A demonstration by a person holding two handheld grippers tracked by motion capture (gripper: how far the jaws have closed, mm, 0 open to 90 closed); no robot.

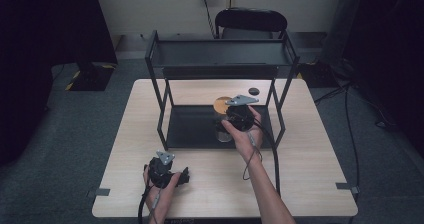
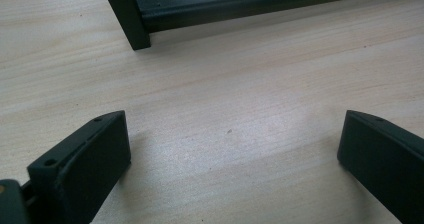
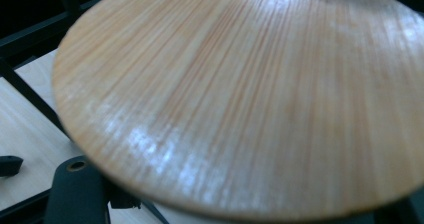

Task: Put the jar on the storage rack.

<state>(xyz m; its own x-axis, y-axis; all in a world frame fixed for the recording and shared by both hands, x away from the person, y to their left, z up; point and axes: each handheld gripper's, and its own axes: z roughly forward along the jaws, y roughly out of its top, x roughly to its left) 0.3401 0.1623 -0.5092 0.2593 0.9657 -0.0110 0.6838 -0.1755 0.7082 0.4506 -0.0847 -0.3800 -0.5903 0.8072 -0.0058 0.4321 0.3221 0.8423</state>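
High view: a jar (image 1: 223, 129) with a wooden lid (image 1: 222, 104) is held by the right tongs (image 1: 231, 125) on the rack's (image 1: 162, 74) lower shelf, at 12 o'clock. Left tongs (image 1: 186, 176) are kept wide, empty, on the desk (image 1: 310, 154). The jar should be kept upright.

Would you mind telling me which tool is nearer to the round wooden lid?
Right. The right tool is at the wooden lid over the rack's lower shelf; the left tool sits open near the table's front edge, well away.
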